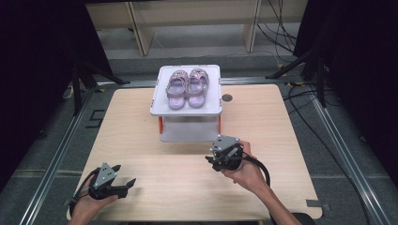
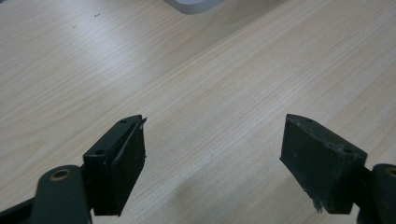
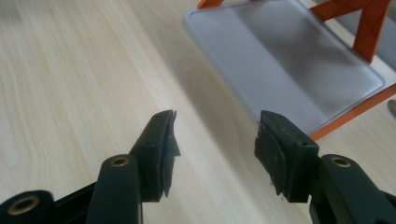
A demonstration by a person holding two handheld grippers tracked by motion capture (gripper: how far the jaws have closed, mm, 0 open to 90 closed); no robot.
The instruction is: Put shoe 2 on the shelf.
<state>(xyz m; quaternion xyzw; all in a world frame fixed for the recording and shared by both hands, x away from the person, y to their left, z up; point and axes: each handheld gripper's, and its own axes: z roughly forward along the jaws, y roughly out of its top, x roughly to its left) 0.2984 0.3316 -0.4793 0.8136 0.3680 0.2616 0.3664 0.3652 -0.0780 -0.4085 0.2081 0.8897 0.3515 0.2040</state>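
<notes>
a pale wooden counter (image 1: 141, 126) seen from above, with a small two-level white rack (image 1: 213, 108) standing toward its far middle. the rack has a white top tray on orange posts and a white lower tray beneath it. on the top tray sits a pair of pink-purple child's sandals (image 1: 187, 88), side by side and touching, toes pointing toward the person. the lower tray (image 3: 299, 70), seen up close in the right gripper view, holds nothing; its surface is smooth grey-white, with orange struts (image 3: 369, 28) rising at its corners. no brand, label or writing can be read on the rack or the sandals.

the right gripper (image 1: 212, 161), held in a hand, hovers just in front of the rack's lower tray, near its right corner, not touching it. its two black jaws are spread apart with nothing between them; the right gripper view shows bare counter in the gap (image 3: 215, 140).

the left gripper (image 1: 126, 183), held in the other hand, is well apart from the rack, near the counter's near-left edge. its jaws are spread wide, also holding nothing, with only wood grain between them in the left gripper view (image 2: 215, 154).

a small dark round hole (image 1: 227, 98) lies in the counter just to the right of the rack.
</notes>
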